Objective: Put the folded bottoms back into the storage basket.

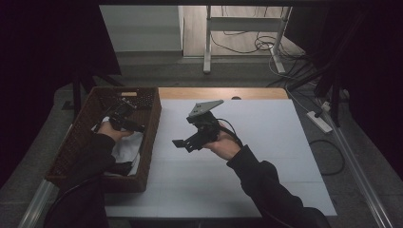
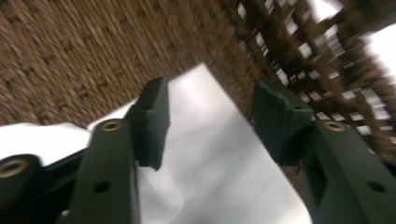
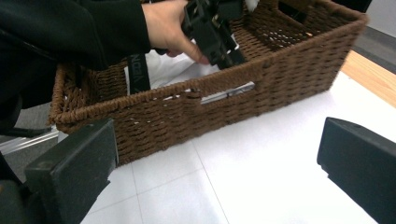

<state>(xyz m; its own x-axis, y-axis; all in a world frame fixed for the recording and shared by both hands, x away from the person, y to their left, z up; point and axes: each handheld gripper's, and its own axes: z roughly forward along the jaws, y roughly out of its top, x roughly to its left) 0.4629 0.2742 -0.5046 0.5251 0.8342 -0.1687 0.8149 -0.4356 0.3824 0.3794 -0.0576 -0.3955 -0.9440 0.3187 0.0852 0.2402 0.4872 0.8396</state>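
A: The basket (image 1: 147, 118) sits at the table's (image 1: 266, 156) left edge, with a white cloth (image 2: 219, 163) inside

B: Picked up yet?

A: No. The left gripper (image 2: 208, 119) is over it, jaws apart. The right gripper (image 3: 217, 163) waits, empty and spread wide

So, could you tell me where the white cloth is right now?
In the high view the white cloth lies inside the brown wicker basket at the table's left edge, directly beneath the left gripper.
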